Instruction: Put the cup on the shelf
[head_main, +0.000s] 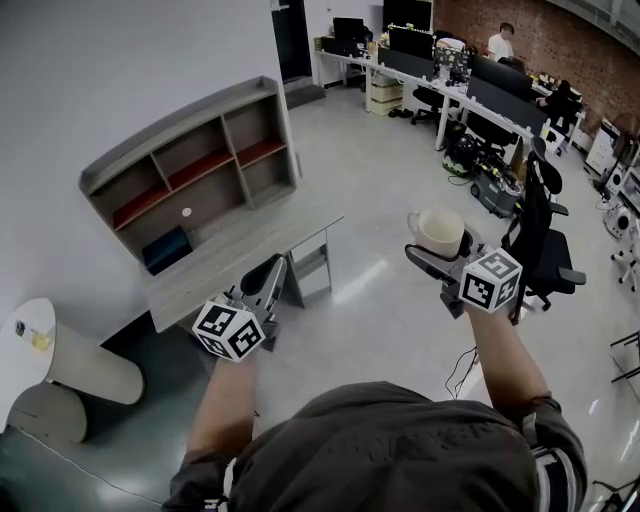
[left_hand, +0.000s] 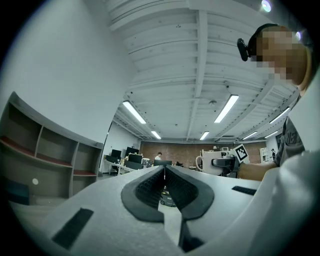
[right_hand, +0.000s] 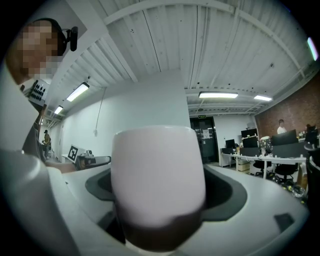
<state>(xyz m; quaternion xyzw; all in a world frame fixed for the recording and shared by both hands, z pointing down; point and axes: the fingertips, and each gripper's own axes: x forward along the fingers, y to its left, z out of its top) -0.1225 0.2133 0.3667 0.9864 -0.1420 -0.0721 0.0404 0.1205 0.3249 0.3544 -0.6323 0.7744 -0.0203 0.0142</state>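
My right hand-held gripper (head_main: 432, 254) clamps the cup (head_main: 438, 230), well apart from the shelf (head_main: 175, 125). The left hand-held gripper (head_main: 265, 280) is closed and empty. I'd carry the cup level and enter a compartment squarely.

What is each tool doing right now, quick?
Left tool: closed, holding nothing.
Right tool: closed on the white cup.

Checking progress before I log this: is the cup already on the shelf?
No, the cup is clamped in the right gripper, out over the floor, apart from the shelf.
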